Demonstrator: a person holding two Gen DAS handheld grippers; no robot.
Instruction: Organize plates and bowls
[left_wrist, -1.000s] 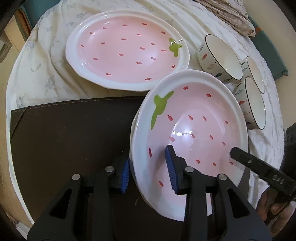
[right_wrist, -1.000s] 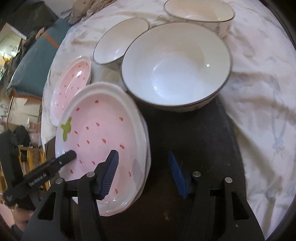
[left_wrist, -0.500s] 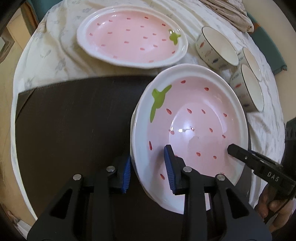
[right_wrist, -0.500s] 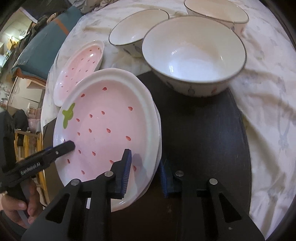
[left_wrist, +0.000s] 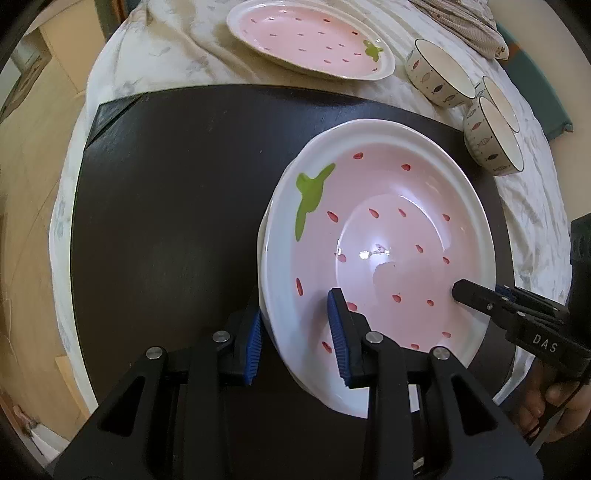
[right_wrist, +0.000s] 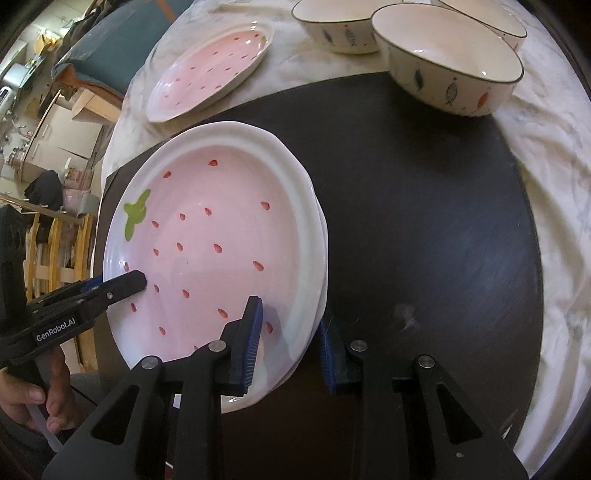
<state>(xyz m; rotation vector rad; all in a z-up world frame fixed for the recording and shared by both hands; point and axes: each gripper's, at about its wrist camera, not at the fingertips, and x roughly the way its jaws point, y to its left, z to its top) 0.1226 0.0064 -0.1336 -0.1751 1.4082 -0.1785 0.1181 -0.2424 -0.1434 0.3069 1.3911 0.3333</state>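
Pink strawberry plate (left_wrist: 388, 236), white-rimmed, sits over the dark mat (left_wrist: 166, 221) at centre-right of the left wrist view; a second rim edge shows directly beneath it. Left tongs (left_wrist: 297, 334) narrow, blue pads clamped across its lower-left rim. Right tongs (right_wrist: 290, 343) have just been closing and now pinch the opposite rim, one pad inside the plate, one outside. Second pink plate (left_wrist: 310, 38) lies at upper centre on the white floral cloth (left_wrist: 177, 48). Three fish-patterned bowls (left_wrist: 439, 74) cluster upper right, touching one another. Hand (right_wrist: 33, 398) visible lower left of right wrist view.
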